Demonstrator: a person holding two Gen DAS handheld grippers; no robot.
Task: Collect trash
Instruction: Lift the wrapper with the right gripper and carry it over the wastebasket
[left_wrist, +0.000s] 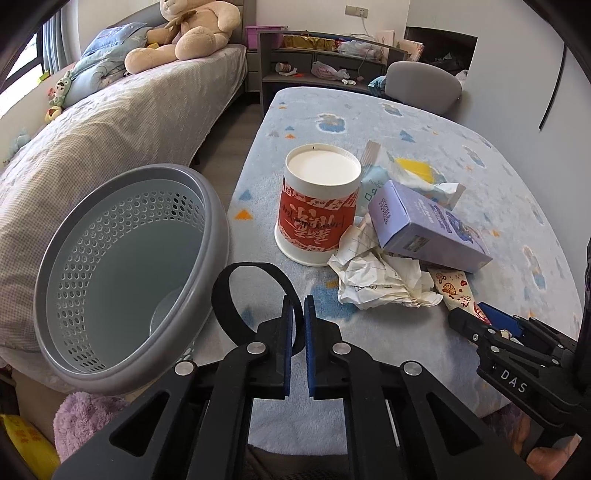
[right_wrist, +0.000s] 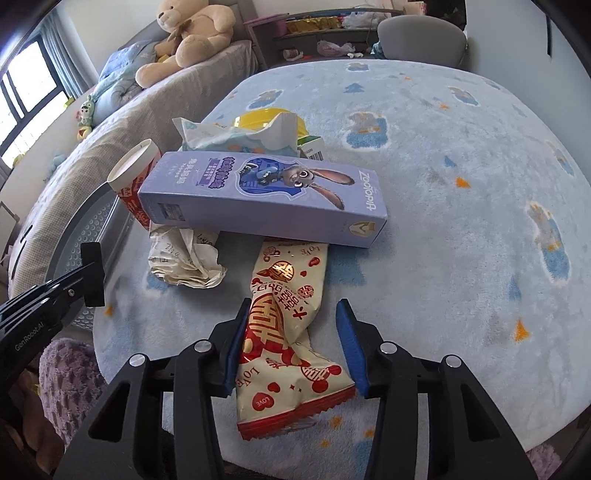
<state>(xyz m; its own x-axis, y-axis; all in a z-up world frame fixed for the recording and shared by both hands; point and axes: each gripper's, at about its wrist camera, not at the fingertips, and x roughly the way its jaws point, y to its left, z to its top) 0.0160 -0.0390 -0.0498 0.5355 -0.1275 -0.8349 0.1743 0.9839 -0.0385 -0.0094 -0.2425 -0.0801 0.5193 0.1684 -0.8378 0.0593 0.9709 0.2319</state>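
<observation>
Your right gripper is reaching low over the table, its 2 blue pads spread wide on either side of the red-and-cream snack wrapper, the left pad touching it, not yet clamping. That wrapper is lying flat, its far end tucked under the purple Zootopia box, with crumpled paper just beside. Your left gripper is hovering with pads nearly together, holding nothing, between the grey perforated bin and the upside-down paper cup.

Blue fleece-covered table — paper cup, crumpled paper, snack wrapper, purple carton propped on the litter
</observation>
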